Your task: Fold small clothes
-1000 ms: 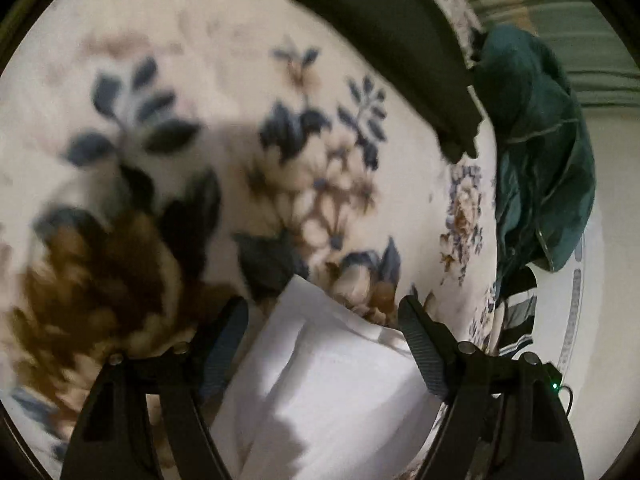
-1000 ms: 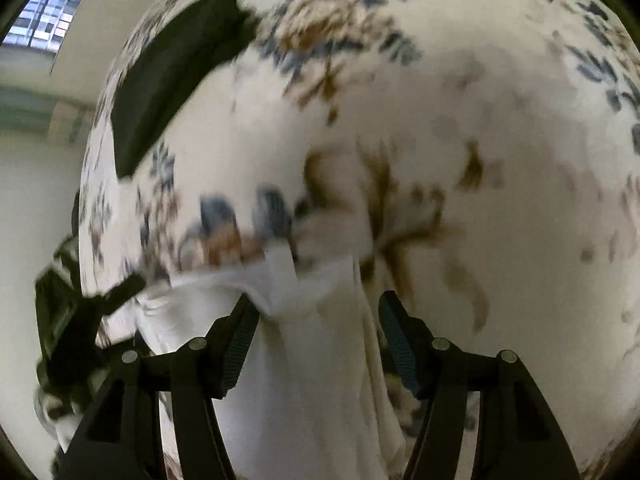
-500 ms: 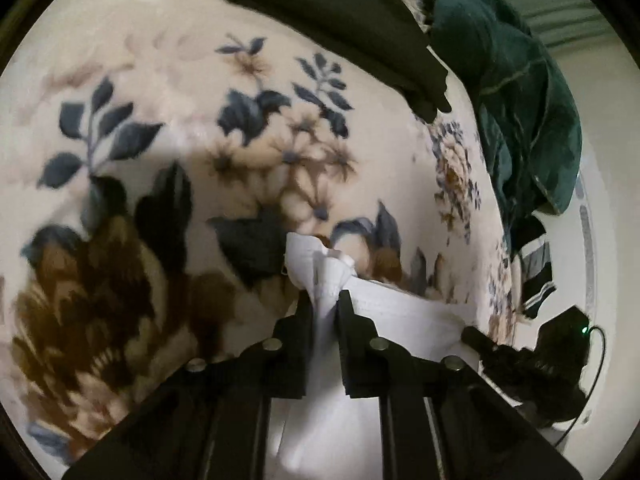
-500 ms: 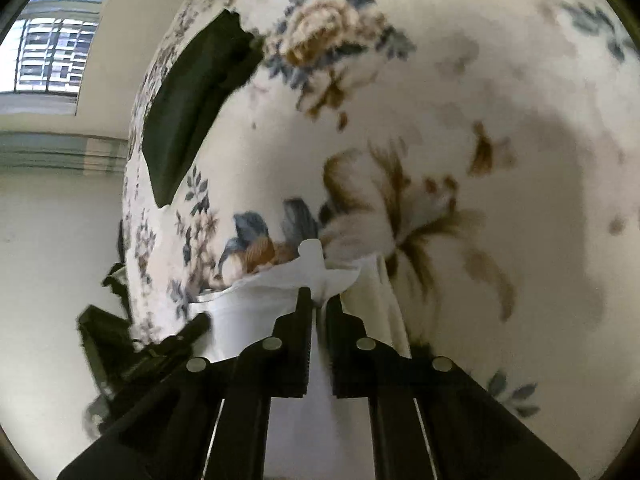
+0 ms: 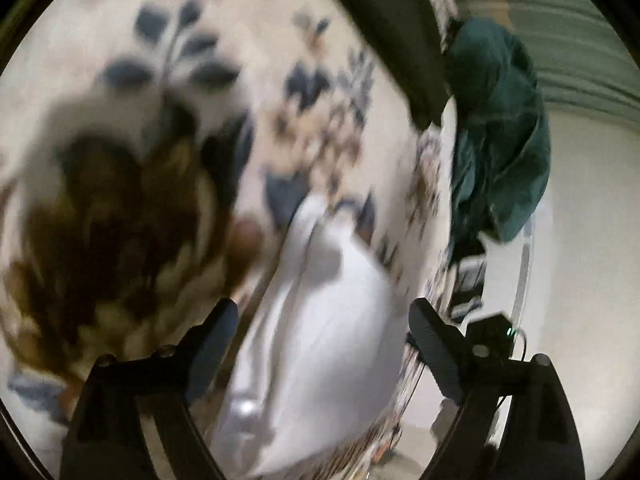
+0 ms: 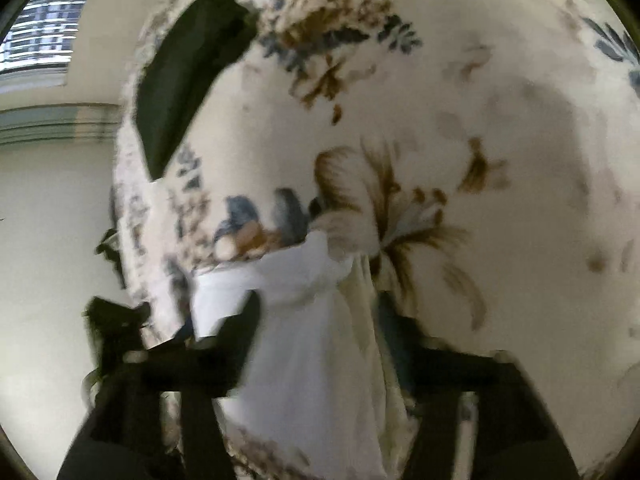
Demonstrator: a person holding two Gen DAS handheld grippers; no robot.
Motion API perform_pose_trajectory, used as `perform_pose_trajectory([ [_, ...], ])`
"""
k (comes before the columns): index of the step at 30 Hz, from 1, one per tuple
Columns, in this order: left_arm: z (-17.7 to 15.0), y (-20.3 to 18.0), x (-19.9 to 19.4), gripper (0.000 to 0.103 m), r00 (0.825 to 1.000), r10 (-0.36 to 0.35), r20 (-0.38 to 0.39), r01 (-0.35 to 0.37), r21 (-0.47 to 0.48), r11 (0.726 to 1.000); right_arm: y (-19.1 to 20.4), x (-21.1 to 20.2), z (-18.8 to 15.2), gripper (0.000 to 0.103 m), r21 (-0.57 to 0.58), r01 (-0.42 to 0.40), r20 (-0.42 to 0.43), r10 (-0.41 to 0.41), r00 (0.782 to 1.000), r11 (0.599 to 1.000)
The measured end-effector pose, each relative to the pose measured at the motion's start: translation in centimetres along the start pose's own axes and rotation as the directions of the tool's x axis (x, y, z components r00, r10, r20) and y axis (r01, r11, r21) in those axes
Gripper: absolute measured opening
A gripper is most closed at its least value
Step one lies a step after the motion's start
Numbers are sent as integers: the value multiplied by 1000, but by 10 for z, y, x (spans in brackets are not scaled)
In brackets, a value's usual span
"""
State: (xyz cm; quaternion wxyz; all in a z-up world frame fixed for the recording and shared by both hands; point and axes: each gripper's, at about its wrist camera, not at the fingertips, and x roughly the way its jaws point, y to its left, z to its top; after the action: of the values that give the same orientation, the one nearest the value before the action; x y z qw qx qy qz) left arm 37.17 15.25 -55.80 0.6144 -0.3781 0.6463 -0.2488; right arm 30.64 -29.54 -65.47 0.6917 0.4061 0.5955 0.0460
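A small white garment (image 5: 316,344) lies on a floral bedspread (image 5: 120,184), near its edge. In the left wrist view my left gripper (image 5: 322,320) hangs over it with jaws wide and opening; the cloth lies between the fingers but the pads do not press it. In the right wrist view the same white garment (image 6: 304,340) runs between the fingers of my right gripper (image 6: 318,316), whose jaws are also opening and apart from the cloth. Both views are blurred. The other gripper (image 6: 116,320) shows as a dark shape at the garment's left end.
A dark folded cloth (image 5: 384,28) lies at the far edge of the bedspread, also seen as a dark cloth (image 6: 188,72) in the right wrist view. A teal garment (image 5: 496,128) hangs off the bed's side. A window (image 6: 36,36) and pale wall lie beyond.
Half a second ago both grippers were shut on bunched corners of the white garment. Now both stand wide open and the cloth lies loose between the fingers.
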Motion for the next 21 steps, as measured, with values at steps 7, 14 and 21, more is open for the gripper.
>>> perform_pose_trajectory([
  [7, -22, 12, 38, 88, 995, 14, -103, -11, 28, 1000, -47, 35, -34, 74, 95, -116, -191, 133, 973, 989],
  [14, -29, -17, 51, 87, 994, 8, -109, 0, 72, 997, -62, 75, -48, 71, 224, -290, -197, 334, 922, 931],
  [21, -28, -20, 57, 87, 991, 87, -97, -80, 72, 994, -43, 60, -36, 56, 108, -167, -141, 182, 973, 980],
])
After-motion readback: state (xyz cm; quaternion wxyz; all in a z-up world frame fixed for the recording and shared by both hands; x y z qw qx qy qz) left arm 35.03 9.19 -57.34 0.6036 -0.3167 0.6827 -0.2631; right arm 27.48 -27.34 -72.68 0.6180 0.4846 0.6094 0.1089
